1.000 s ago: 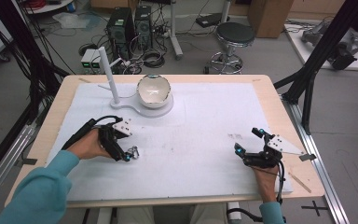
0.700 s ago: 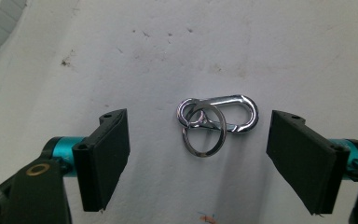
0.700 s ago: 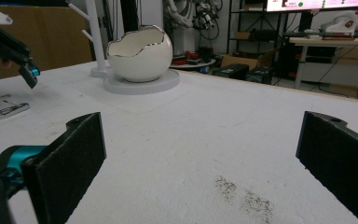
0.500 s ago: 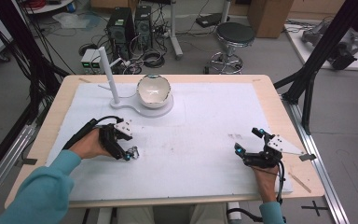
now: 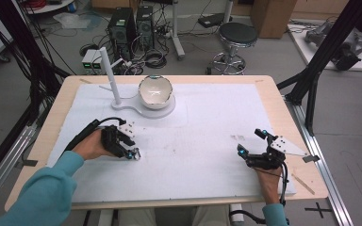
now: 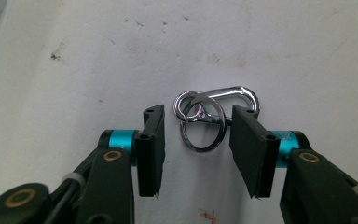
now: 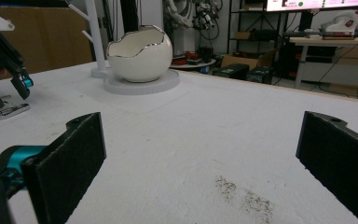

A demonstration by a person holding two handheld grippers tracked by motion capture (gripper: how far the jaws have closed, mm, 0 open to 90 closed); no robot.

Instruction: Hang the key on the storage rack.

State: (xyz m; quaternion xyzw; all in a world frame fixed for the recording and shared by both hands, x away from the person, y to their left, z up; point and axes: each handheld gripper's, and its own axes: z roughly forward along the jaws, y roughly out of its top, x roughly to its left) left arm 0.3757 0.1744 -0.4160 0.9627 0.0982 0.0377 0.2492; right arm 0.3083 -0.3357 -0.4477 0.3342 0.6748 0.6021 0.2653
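Note:
A silver carabiner (image 6: 223,95) with a split ring (image 6: 203,128) on it lies flat on the white mat, left of centre in the high view (image 5: 136,154). My left gripper (image 6: 198,116) points down over it, one black pad on each side. Its jaws have just been closing. The left pad still stands clear of the metal and the right pad is at the clip's end. In the high view that gripper (image 5: 131,153) is at the mat's left. My right gripper (image 5: 250,141) rests low at the right of the mat, its jaws (image 7: 200,140) wide apart with nothing between them.
A white egg-shaped bowl (image 5: 155,92) sits on a round white base (image 5: 169,110) at the back of the mat, with a thin white post (image 5: 109,75) to its left. The mat (image 5: 207,141) covers most of the wooden table (image 5: 273,94). Some dark crumbs (image 7: 247,198) lie before the right gripper.
The left gripper's jaws have drawn closer together around the carabiner. Both hands have stayed where they were.

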